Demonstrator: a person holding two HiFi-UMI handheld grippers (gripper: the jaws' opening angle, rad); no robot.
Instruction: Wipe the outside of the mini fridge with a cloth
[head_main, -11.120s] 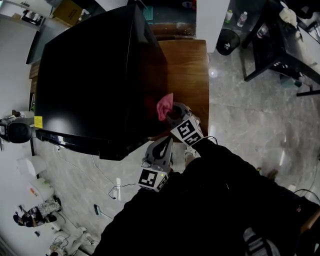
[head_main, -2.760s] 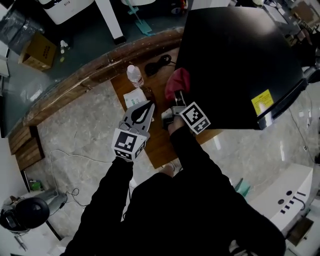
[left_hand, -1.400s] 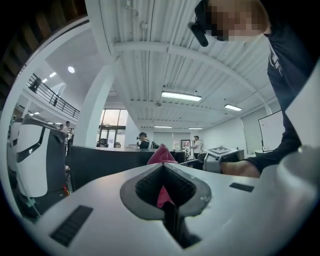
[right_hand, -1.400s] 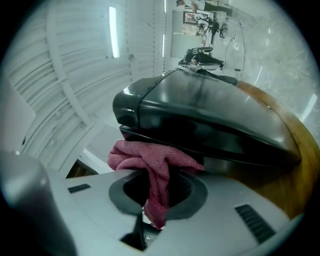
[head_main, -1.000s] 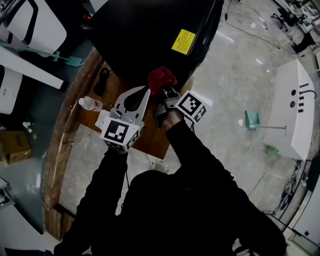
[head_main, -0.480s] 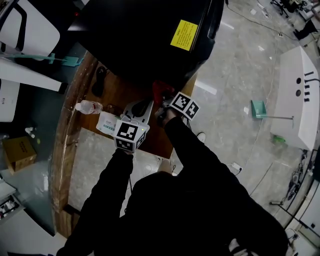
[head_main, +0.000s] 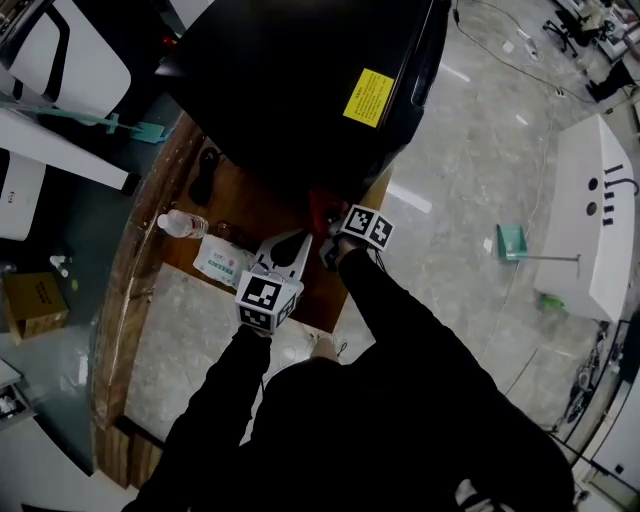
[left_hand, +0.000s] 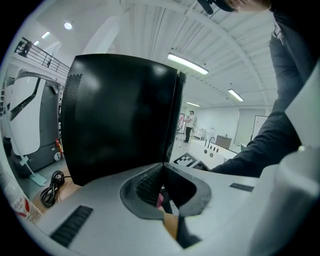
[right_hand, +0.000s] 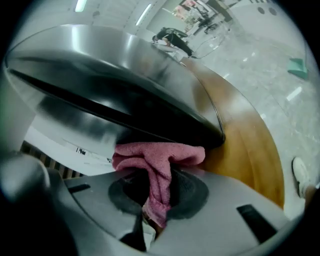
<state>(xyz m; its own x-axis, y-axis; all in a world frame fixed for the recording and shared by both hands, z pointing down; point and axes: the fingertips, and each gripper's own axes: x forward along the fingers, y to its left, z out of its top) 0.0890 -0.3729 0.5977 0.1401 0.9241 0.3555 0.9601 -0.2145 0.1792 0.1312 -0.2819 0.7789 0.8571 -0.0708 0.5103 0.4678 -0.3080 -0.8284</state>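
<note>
Wiping judged mid-task: right gripper (head_main: 328, 220) jaws pinch pink cloth (right_hand: 159, 159) against mini fridge (head_main: 300, 90) lower edge; left gripper (head_main: 288, 245) jaws together, idle. Remaining faces unverifiable.

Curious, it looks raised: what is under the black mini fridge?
The mini fridge stands on a wooden table. The right gripper holds a pink cloth at its bottom edge. The tabletop directly beneath is hidden.

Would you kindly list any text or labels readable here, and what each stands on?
No text is legible.
Yellow label on the mini fridge: print too small to read.
White packet on the table: green print blurred.
</note>
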